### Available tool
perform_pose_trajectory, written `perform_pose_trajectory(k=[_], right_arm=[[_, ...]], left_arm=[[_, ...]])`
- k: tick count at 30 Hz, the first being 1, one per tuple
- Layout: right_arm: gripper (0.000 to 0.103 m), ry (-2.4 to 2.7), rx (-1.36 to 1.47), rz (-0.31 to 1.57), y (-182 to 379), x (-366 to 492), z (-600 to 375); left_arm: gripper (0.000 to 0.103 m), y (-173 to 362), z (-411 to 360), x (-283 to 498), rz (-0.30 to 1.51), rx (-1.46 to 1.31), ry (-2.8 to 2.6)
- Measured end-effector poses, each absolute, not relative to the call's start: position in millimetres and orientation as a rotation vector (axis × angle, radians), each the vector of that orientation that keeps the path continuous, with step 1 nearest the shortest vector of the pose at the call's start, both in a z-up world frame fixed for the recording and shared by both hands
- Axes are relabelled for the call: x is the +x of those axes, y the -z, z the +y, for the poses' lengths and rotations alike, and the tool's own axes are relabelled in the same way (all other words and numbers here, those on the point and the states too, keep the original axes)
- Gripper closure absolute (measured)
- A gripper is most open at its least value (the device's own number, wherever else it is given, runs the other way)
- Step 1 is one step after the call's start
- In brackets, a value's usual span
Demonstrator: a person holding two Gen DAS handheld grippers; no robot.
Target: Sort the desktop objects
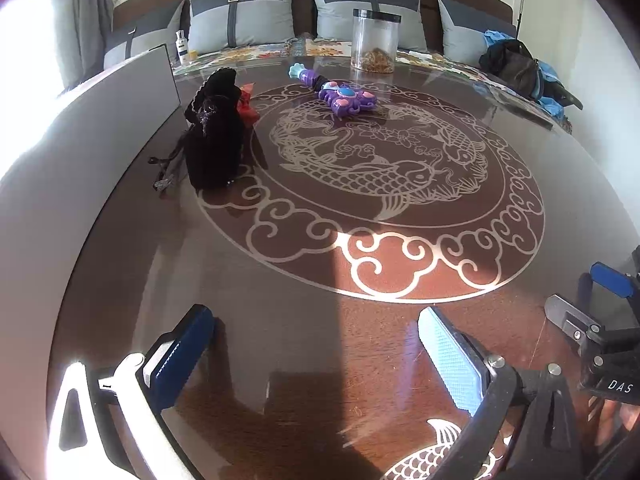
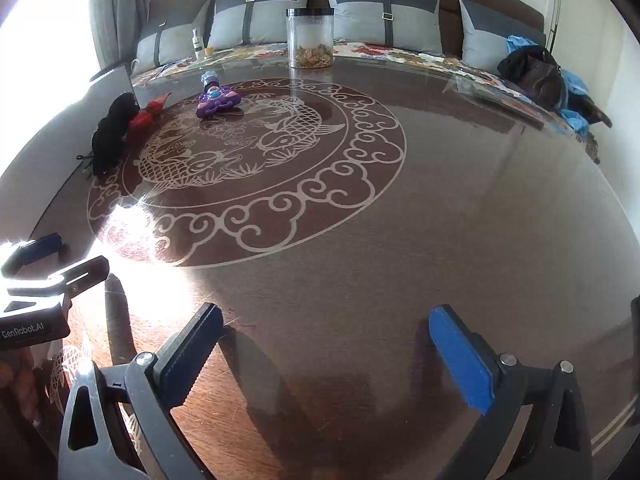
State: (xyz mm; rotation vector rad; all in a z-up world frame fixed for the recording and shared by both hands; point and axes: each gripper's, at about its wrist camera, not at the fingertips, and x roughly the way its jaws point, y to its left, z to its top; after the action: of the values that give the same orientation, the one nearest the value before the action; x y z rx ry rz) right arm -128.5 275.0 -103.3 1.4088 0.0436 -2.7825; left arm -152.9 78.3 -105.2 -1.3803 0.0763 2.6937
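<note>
purple toy (image 1: 347, 98) — far beyond left gripper (image 1: 316, 354)

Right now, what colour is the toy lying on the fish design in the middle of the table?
Purple toy with blue and pink parts, clearest in the left wrist view.

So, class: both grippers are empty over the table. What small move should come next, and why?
Probably reach the left gripper forward toward the black pouch. Its jaws stand wide open with nothing between them, and the pouch stands upright on its side of the table, nearer than the purple toy.
</note>
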Motion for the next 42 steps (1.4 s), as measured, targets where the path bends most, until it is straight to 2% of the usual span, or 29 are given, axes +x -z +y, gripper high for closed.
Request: perform_pose_trajectory(k=[23,25,29,31,35,39,42], right_arm=[[0.0,2.782,1.41,0.045,104.3,-128.9,275.1],[0.0,2.782,1.41,0.045,104.3,-129.0,275.1],[0.0,2.782,1.41,0.045,104.3,-129.0,275.2],[0.0,2.782,1.41,0.045,104.3,-129.0,275.2],[0.0,2.782,1.41,0.045,104.3,-128.9,275.2],[0.0,2.782,1.41,0.045,104.2,-128.9,275.2],[0.0,2.781,1.41,0.045,104.2,-128.8,275.3]], left_arm=[[0.0,104.3,78.4,-154.8,0.09,-1.4,-2.676],[0.0,98.0,74.1,-167.0,0.126,-1.438,-2.655],[0.0,58.2,49.5,-204.8,0.068,-1.289,-2.811],[0.0,51.2,41.5,-237.5,0.102,-1.305,-2.861],[0.0,65.3,22.1,-299.6,0.134,-1.442,-2.934],[0.0,86.9,27.1,-326.7,0.01,-1.462,-2.773],[0.0,92.9,65.5,-316.3,0.099,-1.401,-2.611]])
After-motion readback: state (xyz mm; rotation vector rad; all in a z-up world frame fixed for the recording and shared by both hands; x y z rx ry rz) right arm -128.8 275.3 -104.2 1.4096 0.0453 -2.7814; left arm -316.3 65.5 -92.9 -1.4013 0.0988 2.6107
